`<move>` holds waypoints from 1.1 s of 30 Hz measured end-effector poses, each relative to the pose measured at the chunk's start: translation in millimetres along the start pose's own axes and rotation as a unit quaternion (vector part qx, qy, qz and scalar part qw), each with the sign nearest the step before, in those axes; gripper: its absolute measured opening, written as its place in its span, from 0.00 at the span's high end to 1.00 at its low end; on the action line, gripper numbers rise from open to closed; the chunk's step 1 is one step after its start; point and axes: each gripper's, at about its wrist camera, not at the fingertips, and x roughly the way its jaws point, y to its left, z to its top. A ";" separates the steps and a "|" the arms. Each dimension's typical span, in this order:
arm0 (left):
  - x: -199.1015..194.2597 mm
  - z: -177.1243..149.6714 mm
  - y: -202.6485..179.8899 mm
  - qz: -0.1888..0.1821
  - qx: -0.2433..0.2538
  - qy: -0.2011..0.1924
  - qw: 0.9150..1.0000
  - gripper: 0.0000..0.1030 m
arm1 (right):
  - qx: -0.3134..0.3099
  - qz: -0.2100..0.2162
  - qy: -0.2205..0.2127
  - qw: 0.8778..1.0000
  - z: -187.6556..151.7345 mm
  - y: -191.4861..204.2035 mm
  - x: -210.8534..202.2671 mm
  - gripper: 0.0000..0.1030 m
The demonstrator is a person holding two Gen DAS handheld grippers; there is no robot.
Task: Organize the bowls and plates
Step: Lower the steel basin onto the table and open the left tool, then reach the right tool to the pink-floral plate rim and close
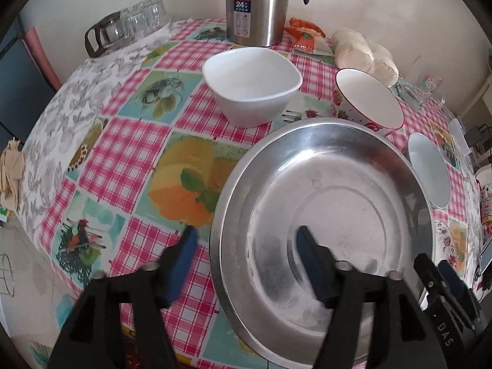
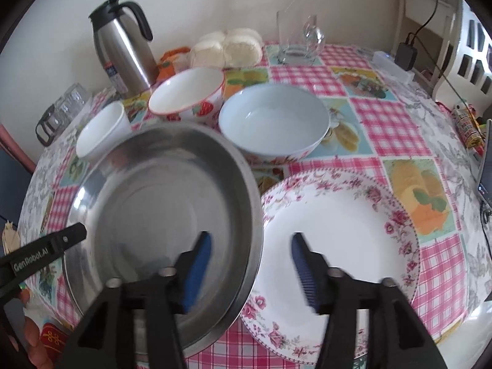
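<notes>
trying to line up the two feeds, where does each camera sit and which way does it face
Left wrist view: sits on the left gripper, angled steeply down at the round steel pan and square white bowl; its open jaws straddle the pan's left rim.
Right wrist view: sits on the right gripper, angled steeply down; open jaws straddle the seam between steel pan and floral-rimmed white plate; fingers show at lower left.
Shared: pan, white bowl, strawberry-print bowl, steel thermos jug; each shows the other gripper.

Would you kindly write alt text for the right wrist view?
The open right gripper straddles the right rim of a steel pan that overlaps a floral plate on a checked tablecloth. Behind stand three bowls, a steel flask and a glass jug.
</notes>
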 end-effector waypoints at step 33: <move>-49.3 -12.2 -49.2 -0.040 0.068 -0.189 0.979 0.01 | 0.060 0.005 -0.057 0.997 4.6 -55.9 -19.0 0.00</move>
